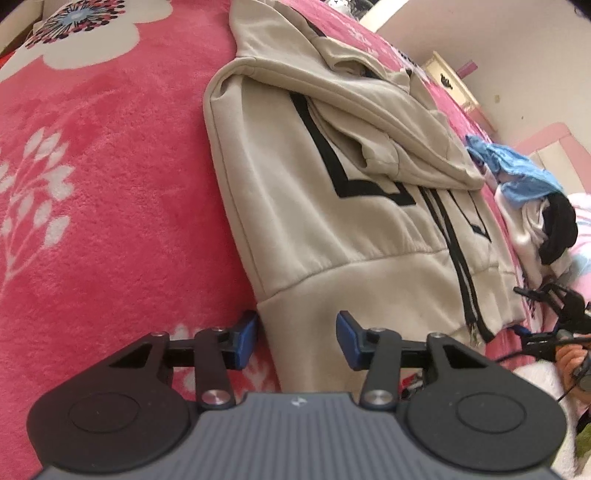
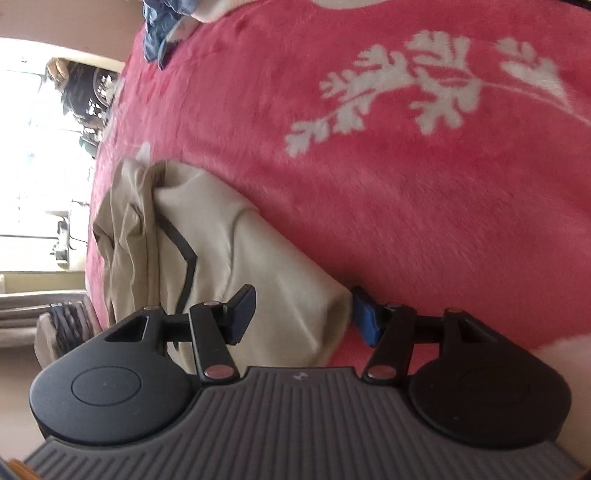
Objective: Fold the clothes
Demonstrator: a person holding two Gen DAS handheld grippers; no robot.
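Note:
A beige hoodie with black lettering lies partly folded on a pink floral blanket, sleeves laid over its chest. My left gripper is open, its blue pads straddling the hem corner nearest me. In the right wrist view the same hoodie lies on the blanket. My right gripper is open, its jaws standing either side of another hem corner, one pad on the fabric and one on the blanket side. The right gripper also shows in the left wrist view at the far hem corner.
A pile of other clothes, blue, white and black, lies at the right past the hoodie. A cream cabinet and pink bed frame stand by the wall. Blue clothing lies far off in the right wrist view, and a bright window is at left.

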